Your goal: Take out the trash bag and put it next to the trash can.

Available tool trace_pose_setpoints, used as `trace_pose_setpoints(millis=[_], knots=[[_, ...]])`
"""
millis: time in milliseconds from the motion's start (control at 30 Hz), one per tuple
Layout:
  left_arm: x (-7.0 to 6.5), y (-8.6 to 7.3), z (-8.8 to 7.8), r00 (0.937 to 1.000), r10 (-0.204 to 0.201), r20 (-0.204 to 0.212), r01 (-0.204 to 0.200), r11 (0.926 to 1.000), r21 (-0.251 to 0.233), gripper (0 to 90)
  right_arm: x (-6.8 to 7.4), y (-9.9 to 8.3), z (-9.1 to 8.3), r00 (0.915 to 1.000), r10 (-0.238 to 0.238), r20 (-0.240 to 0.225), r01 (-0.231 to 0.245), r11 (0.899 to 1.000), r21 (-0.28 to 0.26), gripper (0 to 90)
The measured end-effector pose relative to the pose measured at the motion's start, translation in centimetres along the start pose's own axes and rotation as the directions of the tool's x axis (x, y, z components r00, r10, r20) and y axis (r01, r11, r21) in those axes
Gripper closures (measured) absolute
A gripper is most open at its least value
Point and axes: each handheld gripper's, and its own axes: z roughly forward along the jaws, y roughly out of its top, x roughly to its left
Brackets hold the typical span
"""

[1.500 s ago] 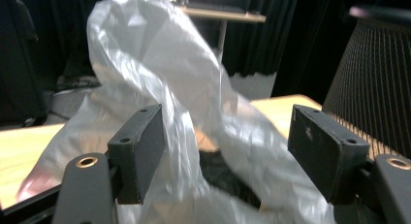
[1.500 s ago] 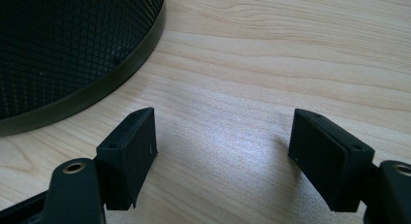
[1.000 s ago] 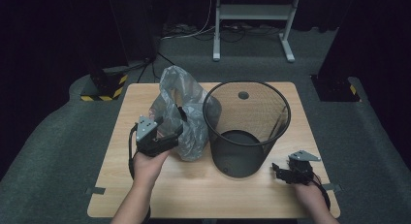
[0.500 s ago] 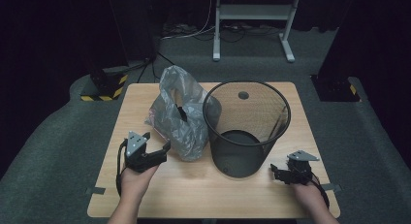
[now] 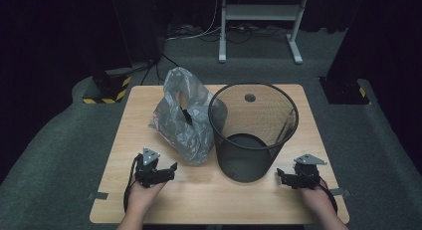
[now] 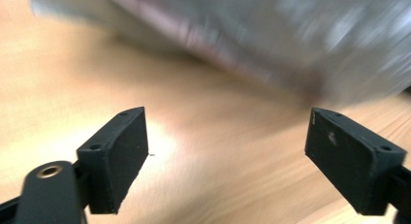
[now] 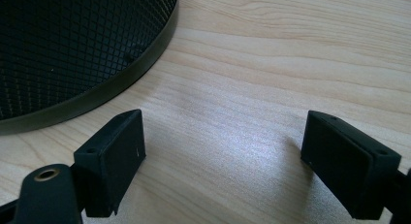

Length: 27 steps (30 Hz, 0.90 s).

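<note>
Grey plastic bag (image 5: 185, 118) sits slumped on the wooden surface (image 5: 259, 200), touching the left side of the black mesh bin (image 5: 253, 133). Left gripper (image 5: 166, 172) low near the front edge, just short of the bag, jaws wide apart, just been opening, nothing between them. Right gripper (image 5: 284, 179) beside the bin's base, jaws apart, empty
</note>
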Motion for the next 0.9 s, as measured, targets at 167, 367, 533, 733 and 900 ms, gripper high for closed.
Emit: trace_pose_setpoints(millis=[167,367,533,733,900], knots=[[0.3,-1.4,1.8,0.9996,0.021,-0.019,-0.019,0.9955,0.093,14.6,0.0,0.0,0.0,1.0,0.0,0.0,0.0,1.0,0.0,15.5],[-0.2,-2.0,2.6,0.9996,0.027,-0.012,-0.026,0.9959,0.087,12.9,0.0,0.0,0.0,1.0,0.001,-0.002,-0.001,1.0,0.001,15.5],[-0.9,-2.2,3.0,0.9975,0.068,0.019,-0.069,0.9958,0.06,6.8,0.1,0.1,0.1,1.0,0.0,-0.001,0.0,1.0,0.002,15.3],[-1.0,-2.1,3.1,0.9976,0.067,0.016,-0.068,0.9959,0.059,6.7,0.4,0.4,0.4,1.0,-0.005,-0.003,0.005,1.0,0.002,14.8],[-1.0,-2.2,3.1,0.9976,0.067,0.018,-0.068,0.9958,0.061,6.7,0.5,0.6,0.6,1.0,-0.002,0.0,0.002,1.0,0.002,14.7]])
